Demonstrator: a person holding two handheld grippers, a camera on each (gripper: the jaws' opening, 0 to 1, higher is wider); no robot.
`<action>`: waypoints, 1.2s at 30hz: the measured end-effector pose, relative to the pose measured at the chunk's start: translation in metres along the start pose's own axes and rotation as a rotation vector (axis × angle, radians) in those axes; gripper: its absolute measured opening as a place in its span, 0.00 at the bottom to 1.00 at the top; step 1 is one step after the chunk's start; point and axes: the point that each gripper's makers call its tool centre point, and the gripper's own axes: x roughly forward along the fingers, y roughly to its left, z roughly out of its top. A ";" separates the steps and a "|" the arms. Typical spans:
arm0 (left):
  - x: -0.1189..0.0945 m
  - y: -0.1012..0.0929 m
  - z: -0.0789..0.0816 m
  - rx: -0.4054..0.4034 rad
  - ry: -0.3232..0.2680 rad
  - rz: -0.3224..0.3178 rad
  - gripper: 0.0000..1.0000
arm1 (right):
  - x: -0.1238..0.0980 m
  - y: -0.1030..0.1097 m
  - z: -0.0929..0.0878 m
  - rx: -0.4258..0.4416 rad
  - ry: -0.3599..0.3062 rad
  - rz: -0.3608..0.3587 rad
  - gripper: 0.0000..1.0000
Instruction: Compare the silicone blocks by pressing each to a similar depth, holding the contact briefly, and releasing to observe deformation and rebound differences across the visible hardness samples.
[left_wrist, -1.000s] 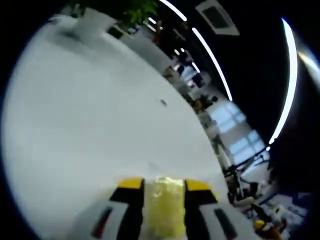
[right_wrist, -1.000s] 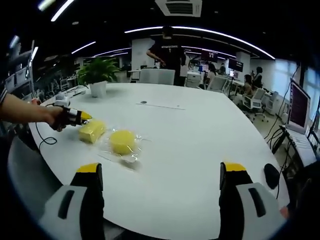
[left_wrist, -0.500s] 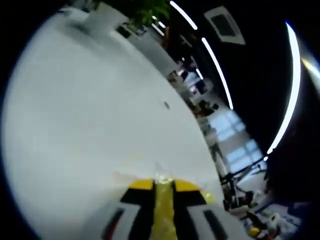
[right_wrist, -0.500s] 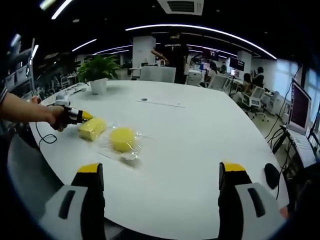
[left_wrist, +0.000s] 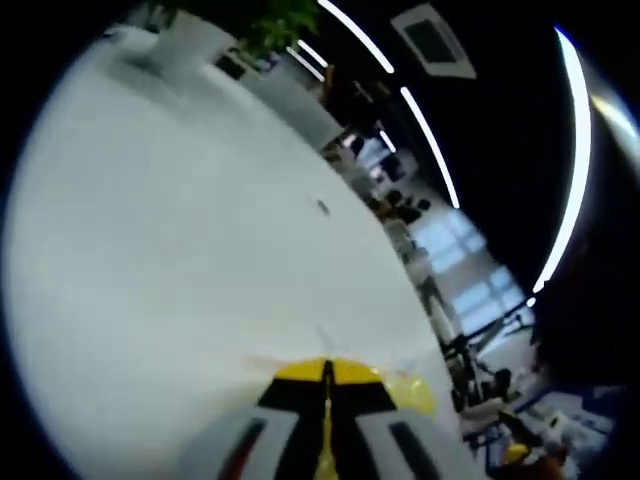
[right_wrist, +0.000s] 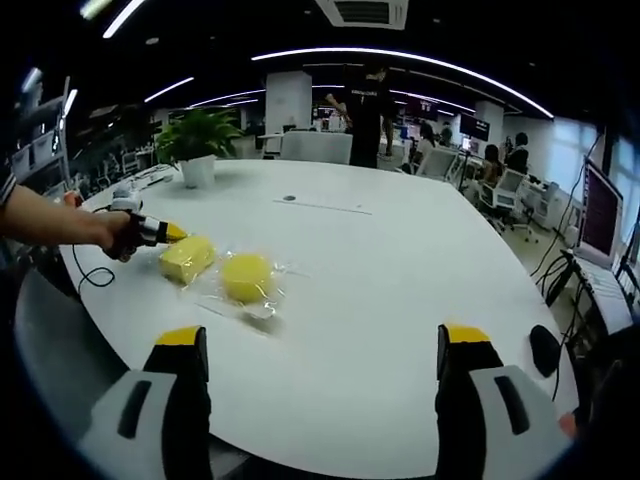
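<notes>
In the right gripper view, a square yellow silicone block (right_wrist: 187, 258) and a round yellow one in clear wrap (right_wrist: 247, 277) lie side by side on the white table (right_wrist: 400, 260). A hand at the left holds my left gripper (right_wrist: 152, 232) against the square block's near end. In the left gripper view, my left gripper (left_wrist: 327, 368) has its jaws pressed together, with a thin yellow sliver (left_wrist: 325, 462) squeezed between them. More yellow in wrap (left_wrist: 413, 393) shows just to their right. My right gripper (right_wrist: 325, 340) stands wide open over the table's near edge, holding nothing.
A potted plant (right_wrist: 196, 148) stands at the table's far left and a person (right_wrist: 366, 100) stands beyond the far edge. A black cable (right_wrist: 88, 277) trails from the left gripper. A dark object (right_wrist: 544, 350) and a monitor (right_wrist: 598, 215) are at the right.
The left gripper's jaws have closed on the square yellow block, from a wide gap to a thin sliver. The right gripper has stayed still and open. The person beyond the table has shifted right.
</notes>
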 end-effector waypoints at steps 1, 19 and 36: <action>-0.001 -0.001 0.001 -0.013 -0.007 -0.005 0.00 | 0.000 0.000 -0.001 -0.002 0.002 -0.001 0.88; -0.039 -0.054 0.032 0.226 -0.123 -0.115 0.00 | 0.009 0.017 -0.005 0.010 0.006 0.043 0.87; -0.095 -0.125 0.037 0.472 -0.181 -0.198 0.00 | 0.010 0.028 -0.015 0.036 -0.004 0.085 0.86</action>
